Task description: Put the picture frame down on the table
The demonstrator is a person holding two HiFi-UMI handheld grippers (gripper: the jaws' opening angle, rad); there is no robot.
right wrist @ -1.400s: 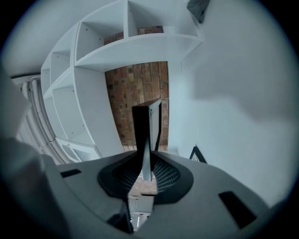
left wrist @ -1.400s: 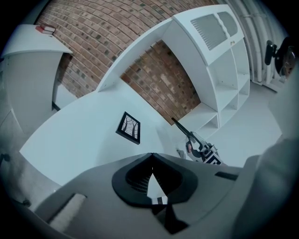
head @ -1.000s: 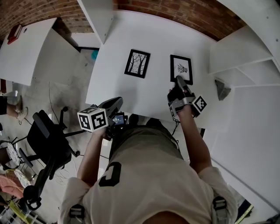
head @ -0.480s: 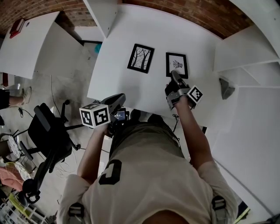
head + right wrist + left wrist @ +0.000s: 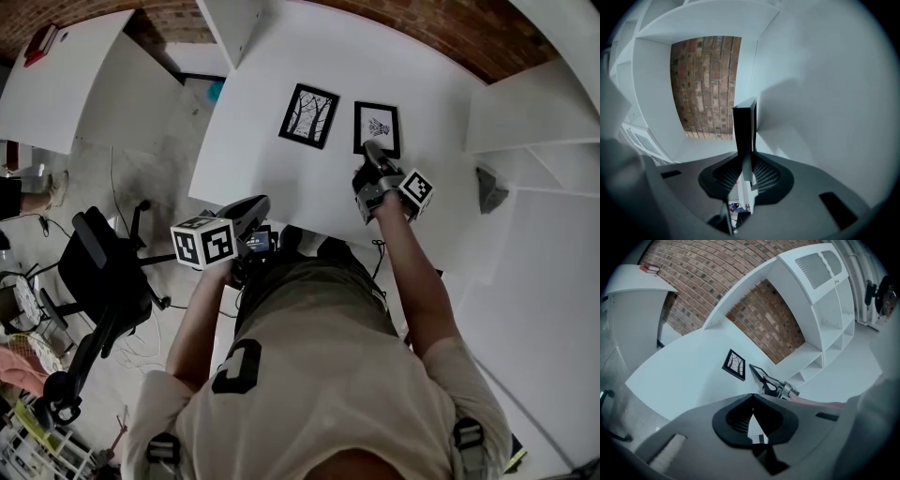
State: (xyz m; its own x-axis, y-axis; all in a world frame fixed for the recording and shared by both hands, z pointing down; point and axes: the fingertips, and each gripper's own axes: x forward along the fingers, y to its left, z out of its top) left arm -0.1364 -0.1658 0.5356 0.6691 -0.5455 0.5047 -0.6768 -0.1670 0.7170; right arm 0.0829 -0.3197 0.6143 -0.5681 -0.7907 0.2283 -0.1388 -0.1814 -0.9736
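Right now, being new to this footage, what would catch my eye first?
The right gripper clamps a black picture frame by its near edge over the white table. A tree-print frame lies just left; the left gripper hangs shut and empty at the near edge.

A red-brown brick wall [image 5: 693, 291] is seen across the top of the left gripper view and along the upper edge of the head view. A white table [image 5: 272, 178] is set before it at the upper centre of the head view. A second white desk [image 5: 75, 84] is placed at the upper left, with a red object [image 5: 39, 45] laid near its far corner. White open shelving [image 5: 825, 301] is built at the right. A grey floor [image 5: 141, 159] is shown at the left, where a black office chair [image 5: 103, 291] is parked and a thin cable [image 5: 112, 192] is trailed. The room is evenly lit.
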